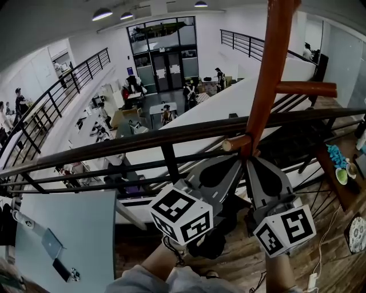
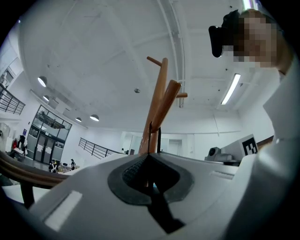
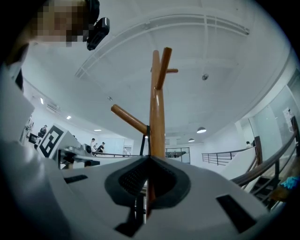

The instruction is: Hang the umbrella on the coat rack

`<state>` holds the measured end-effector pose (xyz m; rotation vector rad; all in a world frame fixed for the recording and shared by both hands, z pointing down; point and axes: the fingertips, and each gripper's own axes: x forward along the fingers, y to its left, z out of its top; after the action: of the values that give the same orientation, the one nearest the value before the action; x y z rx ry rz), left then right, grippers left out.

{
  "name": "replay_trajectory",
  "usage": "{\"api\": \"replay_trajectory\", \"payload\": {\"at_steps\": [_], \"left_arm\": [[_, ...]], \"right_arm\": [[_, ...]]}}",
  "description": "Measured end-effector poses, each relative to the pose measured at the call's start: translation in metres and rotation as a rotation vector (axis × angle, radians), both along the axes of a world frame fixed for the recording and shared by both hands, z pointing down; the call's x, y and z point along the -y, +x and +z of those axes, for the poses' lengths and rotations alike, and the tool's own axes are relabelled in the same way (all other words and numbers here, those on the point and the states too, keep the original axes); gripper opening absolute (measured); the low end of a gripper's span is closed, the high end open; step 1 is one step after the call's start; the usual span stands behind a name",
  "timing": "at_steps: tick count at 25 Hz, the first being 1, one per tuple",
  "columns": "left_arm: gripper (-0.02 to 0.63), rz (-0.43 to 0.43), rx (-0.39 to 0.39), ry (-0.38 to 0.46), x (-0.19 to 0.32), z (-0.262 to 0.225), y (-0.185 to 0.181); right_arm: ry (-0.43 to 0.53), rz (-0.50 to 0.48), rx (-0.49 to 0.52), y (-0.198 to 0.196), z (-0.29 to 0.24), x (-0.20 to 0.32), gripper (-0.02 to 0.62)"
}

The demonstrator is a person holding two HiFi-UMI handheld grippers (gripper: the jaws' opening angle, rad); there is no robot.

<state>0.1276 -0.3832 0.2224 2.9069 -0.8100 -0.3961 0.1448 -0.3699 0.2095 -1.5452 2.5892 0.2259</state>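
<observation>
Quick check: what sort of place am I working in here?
Likely a mezzanine in an open-plan office: a dark railing in front, desks and people on a floor below, and round ceiling lamps.

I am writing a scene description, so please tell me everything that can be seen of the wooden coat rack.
The coat rack is a round pole of glossy reddish-brown wood, roughly upright, just beside the black railing. Round pegs of the same wood branch off at several heights, most slanting upward. A thin dark cord hangs at one peg's base and seems to run into the shut left gripper. The right gripper is also close to the pole, whose foot is hidden.
</observation>
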Motion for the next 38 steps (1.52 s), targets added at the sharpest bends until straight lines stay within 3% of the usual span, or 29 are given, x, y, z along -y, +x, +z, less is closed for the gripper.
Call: {"api": "replay_trajectory", "payload": {"at_steps": [15, 38], "left_arm": [[0.006, 0.061, 0.006, -0.023, -0.001, 0.004, 0.005], [0.008, 0.005, 0.02, 0.005, -0.009, 0.001, -0.008]], "right_arm": [[0.015, 0.0, -0.024, 0.0, 0.003, 0.0, 0.002], [0.032, -0.031, -0.011, -0.003, -0.002, -0.005, 0.002]]}}
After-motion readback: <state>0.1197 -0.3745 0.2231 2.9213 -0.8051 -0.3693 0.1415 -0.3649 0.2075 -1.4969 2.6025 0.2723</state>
